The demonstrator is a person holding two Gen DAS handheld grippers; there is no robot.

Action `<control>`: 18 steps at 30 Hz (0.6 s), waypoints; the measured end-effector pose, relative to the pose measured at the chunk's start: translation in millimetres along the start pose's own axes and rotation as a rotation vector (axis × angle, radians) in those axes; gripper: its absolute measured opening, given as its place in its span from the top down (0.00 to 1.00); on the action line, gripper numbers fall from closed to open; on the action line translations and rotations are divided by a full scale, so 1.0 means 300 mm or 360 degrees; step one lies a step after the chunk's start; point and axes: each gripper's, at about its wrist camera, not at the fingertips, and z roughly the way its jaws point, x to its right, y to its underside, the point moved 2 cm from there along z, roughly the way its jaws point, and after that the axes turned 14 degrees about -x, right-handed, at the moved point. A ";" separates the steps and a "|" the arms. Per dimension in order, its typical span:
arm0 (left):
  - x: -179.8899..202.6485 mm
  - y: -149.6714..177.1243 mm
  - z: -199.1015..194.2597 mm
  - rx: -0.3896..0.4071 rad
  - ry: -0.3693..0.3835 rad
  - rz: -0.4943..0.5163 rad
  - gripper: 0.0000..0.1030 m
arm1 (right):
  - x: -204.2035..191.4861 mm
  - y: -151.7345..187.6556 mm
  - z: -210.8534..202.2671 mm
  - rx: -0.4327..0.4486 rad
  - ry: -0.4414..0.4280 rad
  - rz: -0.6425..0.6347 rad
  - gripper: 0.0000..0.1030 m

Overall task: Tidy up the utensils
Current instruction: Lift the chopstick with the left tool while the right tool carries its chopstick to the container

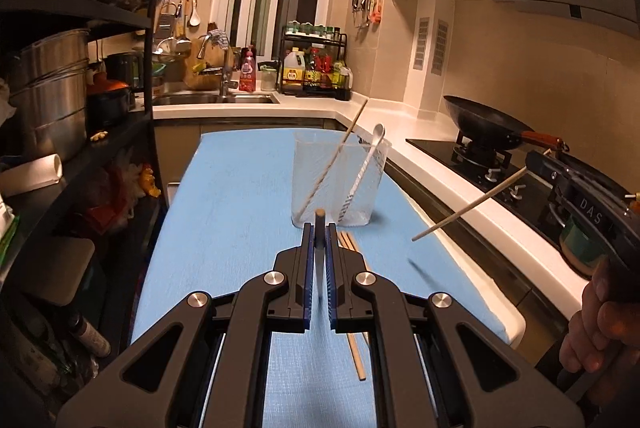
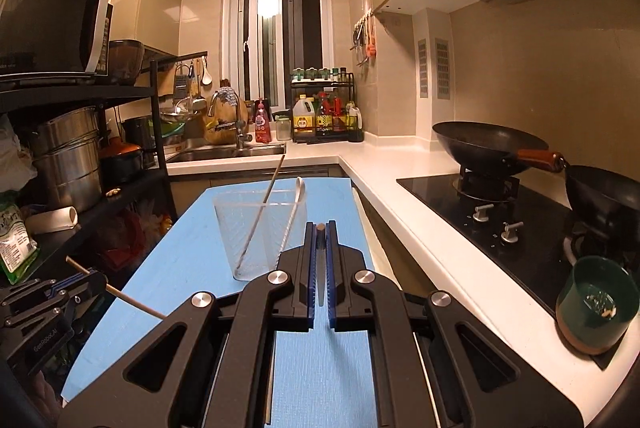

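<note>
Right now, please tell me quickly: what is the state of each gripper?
Left gripper: closed on a wooden chopstick.
Right gripper: closed on another wooden chopstick.

"DAS" on right gripper [image 1: 532, 170], "GenRobot.AI" on left gripper [image 2: 94, 278]
</note>
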 end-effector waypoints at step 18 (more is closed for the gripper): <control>-0.062 -0.367 -0.032 -0.0128 0.0199 -0.0032 0.95 | -0.044 -0.378 -0.005 -0.0215 -0.0269 0.0042 0.96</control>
